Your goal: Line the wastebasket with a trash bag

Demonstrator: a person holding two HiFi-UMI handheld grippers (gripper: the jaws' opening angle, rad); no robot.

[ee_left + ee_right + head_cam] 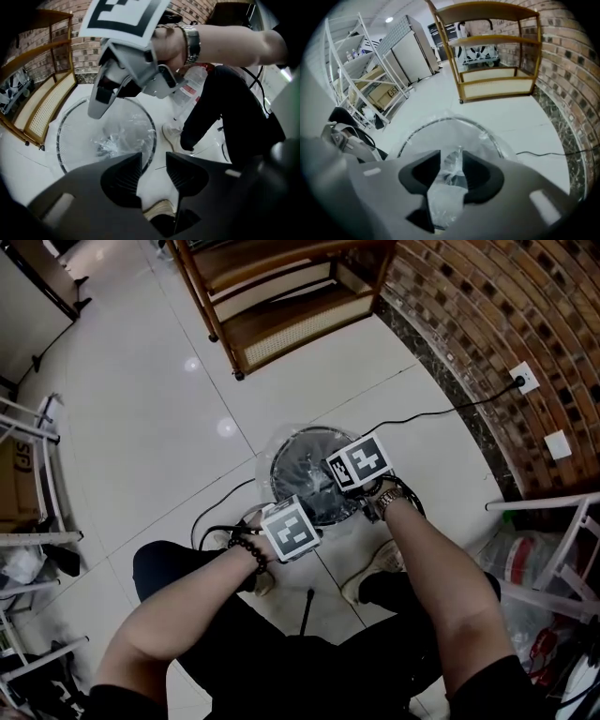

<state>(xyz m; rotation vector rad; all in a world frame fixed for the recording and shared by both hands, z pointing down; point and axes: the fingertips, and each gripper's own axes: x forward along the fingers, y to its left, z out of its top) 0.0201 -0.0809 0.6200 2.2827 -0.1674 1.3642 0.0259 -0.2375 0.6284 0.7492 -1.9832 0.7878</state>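
A round dark mesh wastebasket (302, 465) stands on the white tiled floor between my feet, with a clear trash bag (281, 451) draped in and over it. In the left gripper view its rim (60, 140) circles crumpled clear film (117, 138). My left gripper (153, 159) hangs open over the basket's near edge with nothing between its jaws. Opposite it, my right gripper (451, 158) has a bunch of the bag's film (452, 176) in the gap between its jaws, which stand apart. In the head view only the marker cubes show, the left (291, 529) and the right (358, 462).
A wooden shelf unit (281, 296) stands beyond the basket, a brick wall (487, 324) to the right with a socket (523, 378) and a black cable (441, 413). White racks (28, 484) are at the left. My shoes (375, 573) flank the basket.
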